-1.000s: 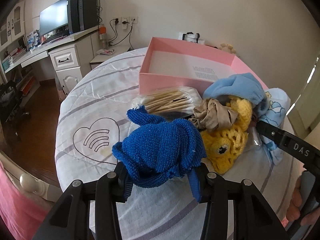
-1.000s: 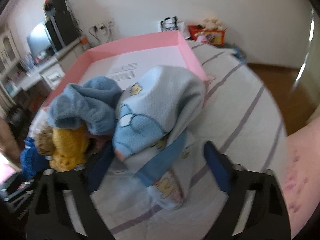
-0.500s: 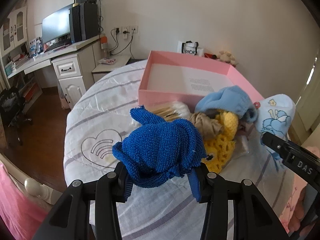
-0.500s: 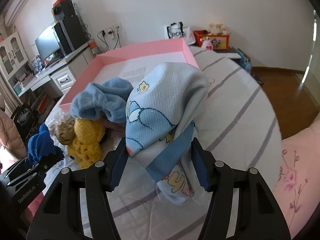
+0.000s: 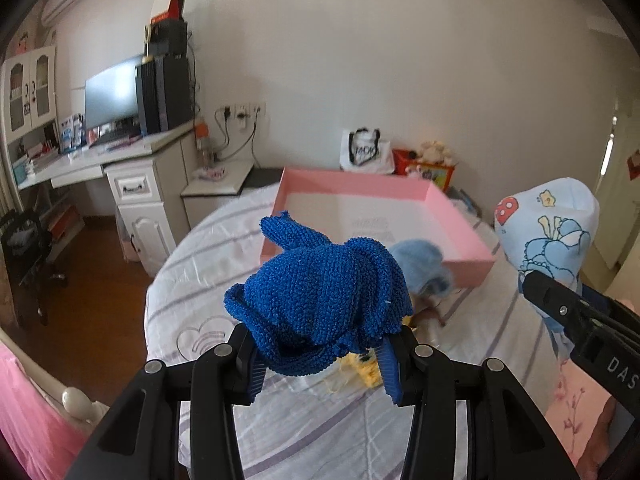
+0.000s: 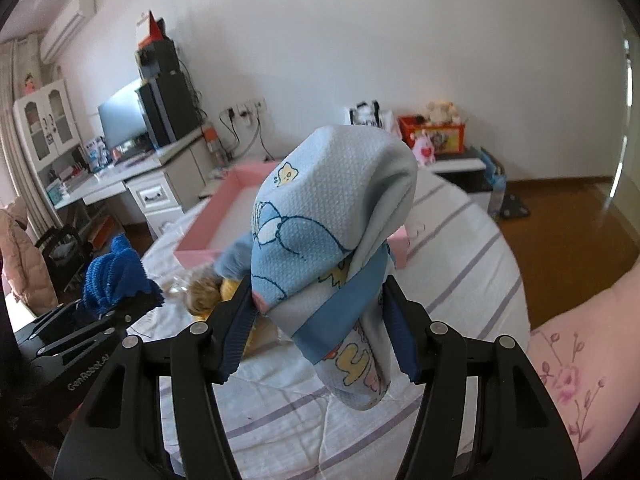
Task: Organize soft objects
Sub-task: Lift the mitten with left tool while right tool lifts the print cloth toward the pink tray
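Your left tongs (image 5: 320, 360) are clamped on the blue knit (image 5: 324, 304), which bunches up above the jaws and hangs clear of the bed (image 5: 192, 280). Your right tongs (image 6: 320, 336) are closed about halfway on the printed cloth (image 6: 328, 232); it domes up over the jaws and a tail hangs down between them, off the bed. In the left view that cloth sits at three o'clock, just above the other tongs. Past both loads, at twelve o'clock, is the pink box (image 5: 460, 216), open, and as far as its floor shows, with only a printed sheet in it. Between the tongs and the box's near wall lies the rest of the pile: a pale blue fleece piece (image 5: 420, 264) against the wall, something yellow (image 6: 230, 286) and a tan fuzzy piece (image 6: 202, 294) beside it, mostly hidden behind your loads. So, as I read it, nothing is sorted yet: two pieces are lifted and not yet placed, at least three wait on the bed.
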Motion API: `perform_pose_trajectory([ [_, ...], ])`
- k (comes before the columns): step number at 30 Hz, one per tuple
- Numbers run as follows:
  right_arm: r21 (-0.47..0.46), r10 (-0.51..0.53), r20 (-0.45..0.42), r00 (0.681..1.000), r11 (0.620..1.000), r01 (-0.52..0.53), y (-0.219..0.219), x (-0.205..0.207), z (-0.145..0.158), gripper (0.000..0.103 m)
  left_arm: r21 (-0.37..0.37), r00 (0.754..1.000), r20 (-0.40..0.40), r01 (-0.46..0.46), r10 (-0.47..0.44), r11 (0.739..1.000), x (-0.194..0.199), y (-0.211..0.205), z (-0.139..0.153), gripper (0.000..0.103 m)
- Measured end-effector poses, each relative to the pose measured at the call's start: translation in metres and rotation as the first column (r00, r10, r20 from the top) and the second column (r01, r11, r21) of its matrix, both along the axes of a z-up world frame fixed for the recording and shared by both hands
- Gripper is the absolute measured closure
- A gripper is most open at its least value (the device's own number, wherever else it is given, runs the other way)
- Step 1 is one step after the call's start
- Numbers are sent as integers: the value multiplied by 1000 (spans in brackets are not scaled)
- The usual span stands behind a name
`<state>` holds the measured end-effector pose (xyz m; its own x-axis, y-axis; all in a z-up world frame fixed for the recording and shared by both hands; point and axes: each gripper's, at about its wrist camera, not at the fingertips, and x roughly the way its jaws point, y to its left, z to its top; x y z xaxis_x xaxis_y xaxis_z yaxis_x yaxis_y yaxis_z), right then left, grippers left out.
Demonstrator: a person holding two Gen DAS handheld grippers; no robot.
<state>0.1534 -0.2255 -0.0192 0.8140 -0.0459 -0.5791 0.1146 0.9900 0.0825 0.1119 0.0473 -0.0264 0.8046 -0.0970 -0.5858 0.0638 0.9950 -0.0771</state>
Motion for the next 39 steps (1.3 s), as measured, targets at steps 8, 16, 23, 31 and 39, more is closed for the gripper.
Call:
perform_pose_trajectory([
  [8,-17,20,101,995,1000,-18,10,-25,33,46,-10,993,115,7,-5,1000,-40,5,30,60],
  [16,-56,57,218,974,997,-46,27,-56,69,45,-14,972,233,23,-19,1000,-87,19,50,60],
  [23,-86,78,306,949,995,-55,41,-82,93,45,-19,944,329,29,-21,999,-135,38,56,60],
  [31,-123,101,375,921,991,-59,51,-106,108,45,-18,919,394,25,-16,1000,-178,63,36,60],
  [39,-132,113,385,916,989,-67,52,-112,107,45,-15,920,391,25,-17,1000,-189,60,18,60],
])
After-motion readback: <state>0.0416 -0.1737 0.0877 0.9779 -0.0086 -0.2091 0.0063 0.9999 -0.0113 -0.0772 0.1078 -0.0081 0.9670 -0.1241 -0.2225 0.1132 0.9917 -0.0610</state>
